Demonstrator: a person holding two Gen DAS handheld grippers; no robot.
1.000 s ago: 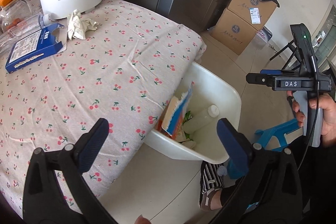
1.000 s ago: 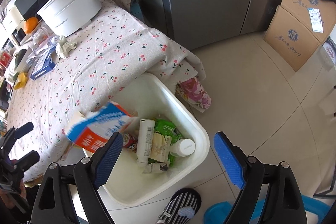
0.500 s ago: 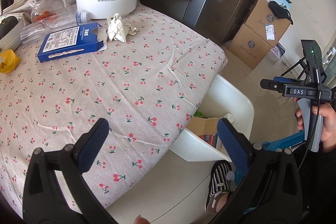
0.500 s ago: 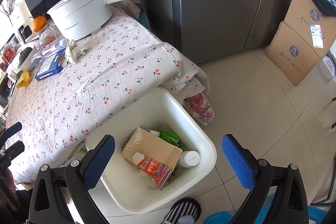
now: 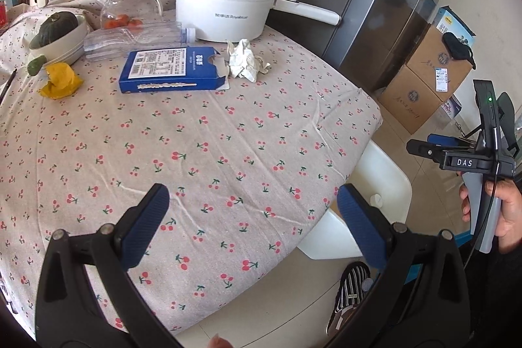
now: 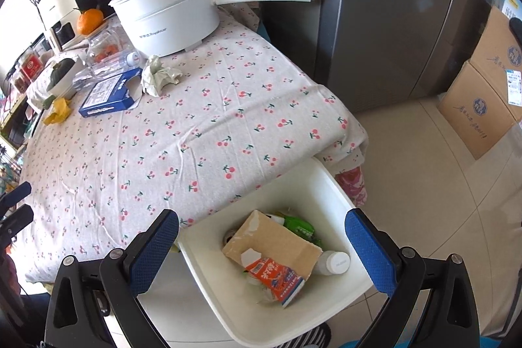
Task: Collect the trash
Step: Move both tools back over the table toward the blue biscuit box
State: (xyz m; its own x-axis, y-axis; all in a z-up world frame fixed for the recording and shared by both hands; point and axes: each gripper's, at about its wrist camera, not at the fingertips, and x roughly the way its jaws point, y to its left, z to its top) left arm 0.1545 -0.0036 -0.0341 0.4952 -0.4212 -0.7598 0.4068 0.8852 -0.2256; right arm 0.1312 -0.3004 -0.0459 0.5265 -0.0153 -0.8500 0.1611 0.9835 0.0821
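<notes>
Cherry-print table (image 5: 228,152) holds blue box (image 5: 169,70), crumpled tissue (image 5: 244,61), pot (image 5: 225,8)

Matt cherry-print cloth tablecloth (image 5: 228,136), glossy white plastic bin (image 6: 293,309), crumpled paper tissue (image 5: 246,61), possibly brushed-metal fridge (image 6: 391,5)

The left wrist view looks from above the near edge of the surface (image 5: 228,132) across it toward the white pot (image 5: 225,8). The right wrist view sits over the white bin (image 6: 329,185), facing down and toward the refrigerator (image 6: 391,5). Both share the cloth-covered surface, pot, blue box (image 5: 169,70) and bin.
</notes>
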